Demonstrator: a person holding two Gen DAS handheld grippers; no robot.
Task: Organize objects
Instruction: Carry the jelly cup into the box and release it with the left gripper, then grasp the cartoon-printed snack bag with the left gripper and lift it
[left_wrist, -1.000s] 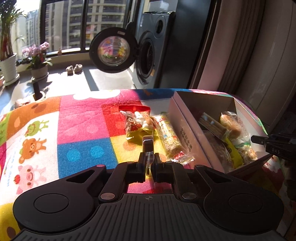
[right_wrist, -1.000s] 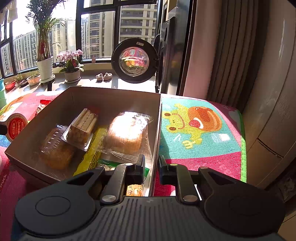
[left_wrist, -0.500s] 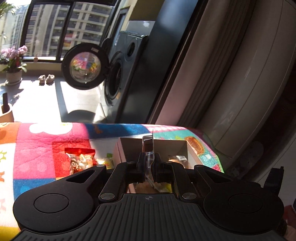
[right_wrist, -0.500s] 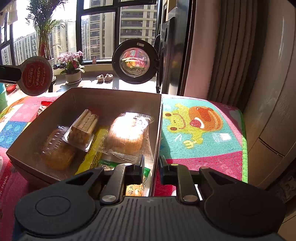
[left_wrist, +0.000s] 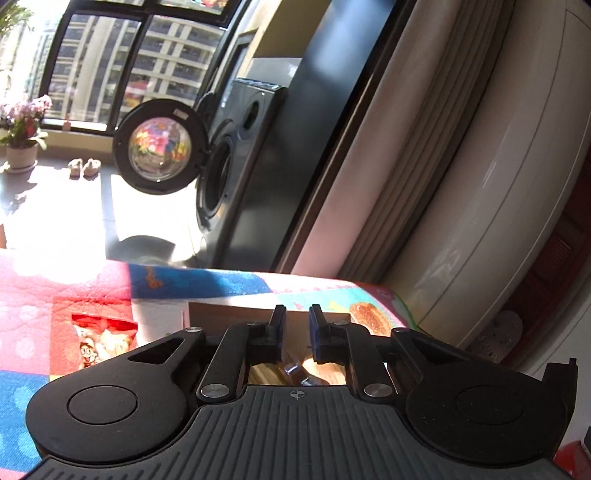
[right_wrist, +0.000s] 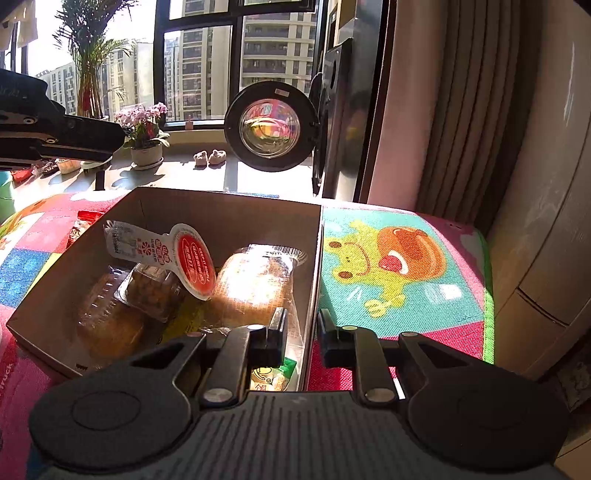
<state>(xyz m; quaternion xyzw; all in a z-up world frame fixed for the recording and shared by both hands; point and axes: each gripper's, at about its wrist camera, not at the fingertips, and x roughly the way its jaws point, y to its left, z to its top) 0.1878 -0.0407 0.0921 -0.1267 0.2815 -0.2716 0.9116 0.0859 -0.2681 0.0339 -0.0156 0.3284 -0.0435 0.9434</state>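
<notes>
One more snack, the red-labelled packet (right_wrist: 162, 254), is now dropped into the box (right_wrist: 229, 218); left gripper (left_wrist: 296, 325) is parted, empty; right gripper (right_wrist: 301, 328) straddles the box wall, parted.

box (right_wrist: 229, 218): matt brown cardboard | snack packets (right_wrist: 255, 284) inside box: glossy clear plastic | mat (right_wrist: 406, 266) under box: coarse woven cloth

An open cardboard box (right_wrist: 317, 266) sits on a colourful play mat, packed with wrapped snacks. A flat white packet with a round red label (right_wrist: 192, 258) leans tilted at about 10 o'clock atop a clear tub of nuts (right_wrist: 155, 288), with a wrapped bread loaf (right_wrist: 255, 284) at 3 o'clock of it. One red snack bag (left_wrist: 99, 339) lies on the mat outside the box, at its 9 o'clock.
</notes>
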